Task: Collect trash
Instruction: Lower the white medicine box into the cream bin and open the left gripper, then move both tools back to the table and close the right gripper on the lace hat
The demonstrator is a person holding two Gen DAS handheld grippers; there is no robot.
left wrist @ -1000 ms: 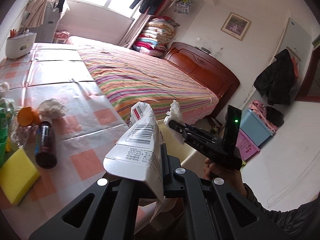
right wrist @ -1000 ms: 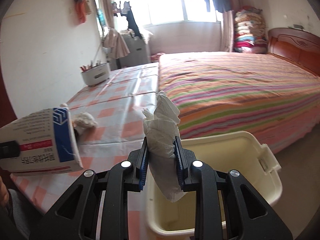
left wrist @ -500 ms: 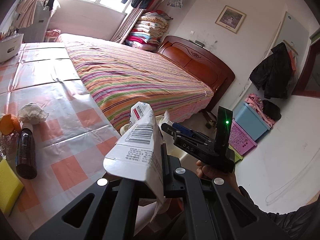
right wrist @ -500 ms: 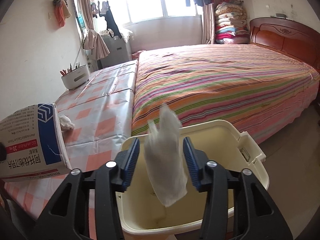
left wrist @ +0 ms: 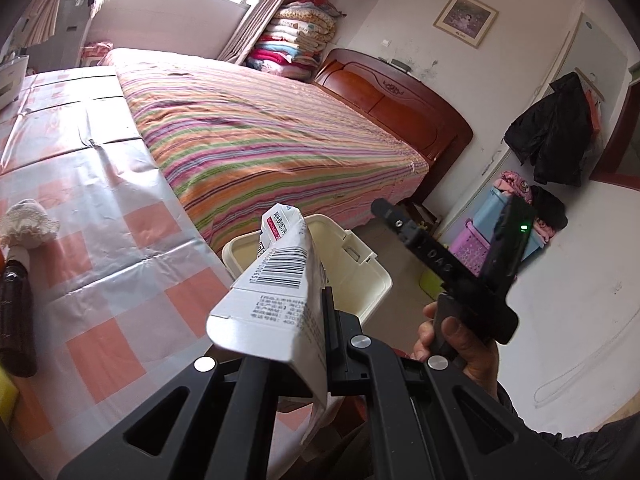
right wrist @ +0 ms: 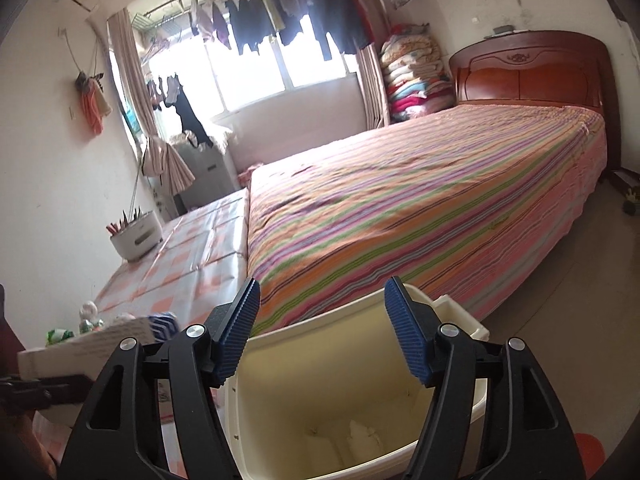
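The left gripper (left wrist: 316, 320) is clamped on one white carton (left wrist: 280, 280), barcode side up, held out past the table (left wrist: 100, 240) edge, in front of the cream bin (left wrist: 360, 264). The right gripper (right wrist: 322, 328) stands wide open over the bin (right wrist: 476, 412) with nothing between its two blue pads (right wrist: 404, 332). One crumpled tissue (right wrist: 362, 434) lies on the bin floor. In the right view the carton (right wrist: 86, 346) shows at the lower left, beside the bin.

On the checked table I count one white wad (left wrist: 26, 222), one dark bottle (left wrist: 16, 320) lying just below it, and a sliver of one yellow sponge (left wrist: 7, 394) at the left edge. One striped bed (left wrist: 260, 136) runs along the table's far side.
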